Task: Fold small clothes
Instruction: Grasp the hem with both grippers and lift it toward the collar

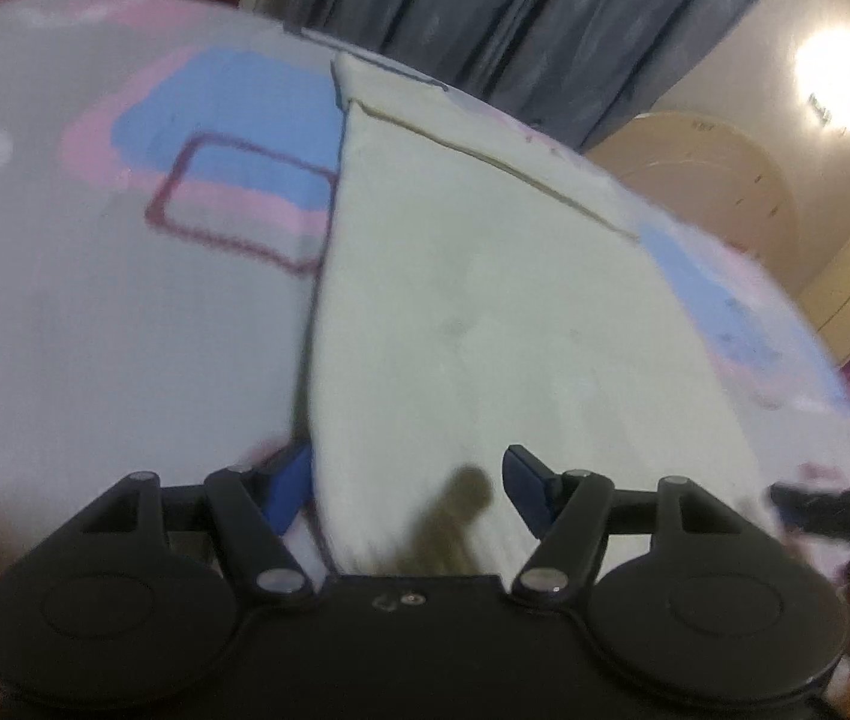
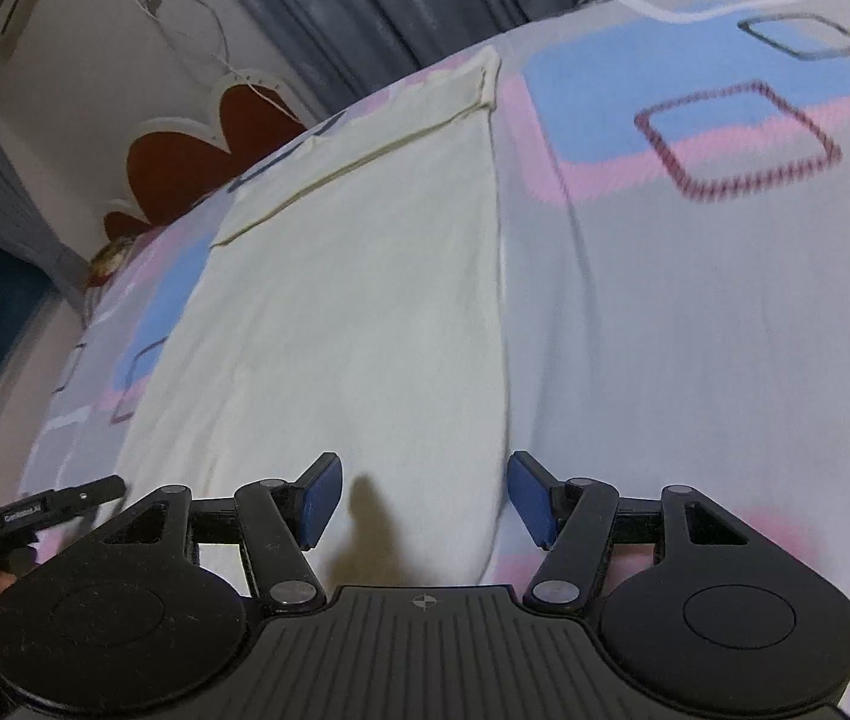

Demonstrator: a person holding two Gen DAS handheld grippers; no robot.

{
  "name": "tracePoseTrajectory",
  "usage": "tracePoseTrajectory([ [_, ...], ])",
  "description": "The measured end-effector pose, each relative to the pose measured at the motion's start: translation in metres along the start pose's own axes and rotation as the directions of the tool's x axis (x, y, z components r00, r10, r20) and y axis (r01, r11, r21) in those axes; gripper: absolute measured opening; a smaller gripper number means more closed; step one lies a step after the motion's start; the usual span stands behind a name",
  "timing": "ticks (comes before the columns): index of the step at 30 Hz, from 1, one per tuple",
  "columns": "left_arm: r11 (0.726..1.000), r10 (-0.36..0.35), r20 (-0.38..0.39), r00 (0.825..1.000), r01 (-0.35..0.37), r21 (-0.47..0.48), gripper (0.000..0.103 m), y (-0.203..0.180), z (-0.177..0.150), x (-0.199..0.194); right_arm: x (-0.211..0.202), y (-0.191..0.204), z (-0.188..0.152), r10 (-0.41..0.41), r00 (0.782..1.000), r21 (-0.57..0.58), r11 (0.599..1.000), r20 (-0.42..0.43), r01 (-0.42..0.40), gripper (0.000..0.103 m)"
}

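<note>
A cream-white garment point(image 1: 472, 312) lies flat on the bed sheet, with a hem seam near its far end. It also shows in the right wrist view point(image 2: 353, 312). My left gripper point(image 1: 407, 486) is open, just above the garment's near left corner; its left blue pad point(image 1: 290, 492) hangs over the garment's left edge. My right gripper point(image 2: 425, 495) is open over the near right corner, with the garment's right edge between its pads. Neither holds anything.
The bed sheet point(image 2: 694, 312) is grey with blue and pink squares. Grey curtains point(image 1: 484, 6) hang behind the bed. A red scalloped headboard point(image 2: 197, 150) stands at the far left. The other gripper point(image 2: 23, 519) shows at the left edge.
</note>
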State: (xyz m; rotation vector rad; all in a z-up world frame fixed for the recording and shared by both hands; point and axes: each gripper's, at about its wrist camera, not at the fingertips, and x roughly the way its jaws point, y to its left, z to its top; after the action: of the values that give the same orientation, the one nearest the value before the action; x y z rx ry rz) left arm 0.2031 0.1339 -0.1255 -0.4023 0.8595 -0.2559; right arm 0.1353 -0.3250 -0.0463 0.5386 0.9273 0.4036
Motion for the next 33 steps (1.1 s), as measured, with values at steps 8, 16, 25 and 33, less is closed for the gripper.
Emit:
tracePoseTrajectory([
  [8, 0.977, -0.156, -0.022, 0.988, 0.151, -0.149, 0.045, 0.023, -0.006, 0.004, -0.006, -0.017, -0.005, 0.086, 0.996, 0.183, 0.979, 0.034, -0.091, 0.040],
  [16, 0.976, -0.145, 0.010, 0.989, 0.145, -0.165, 0.002, 0.023, 0.001, 0.010, 0.012, -0.018, 0.012, 0.137, 0.991, 0.192, 0.972, 0.002, -0.135, 0.003],
  [25, 0.982, -0.113, 0.020, 0.993, 0.114, -0.153, 0.011, 0.029, -0.016, 0.007, 0.016, -0.017, 0.008, 0.079, 0.995, 0.117, 0.991, -0.053, -0.072, 0.003],
  [33, 0.981, -0.094, 0.072, 0.993, 0.105, -0.164, 0.003, 0.027, -0.019, 0.000, 0.015, -0.019, 0.008, 0.114, 0.993, 0.162, 0.980, -0.005, -0.112, 0.003],
])
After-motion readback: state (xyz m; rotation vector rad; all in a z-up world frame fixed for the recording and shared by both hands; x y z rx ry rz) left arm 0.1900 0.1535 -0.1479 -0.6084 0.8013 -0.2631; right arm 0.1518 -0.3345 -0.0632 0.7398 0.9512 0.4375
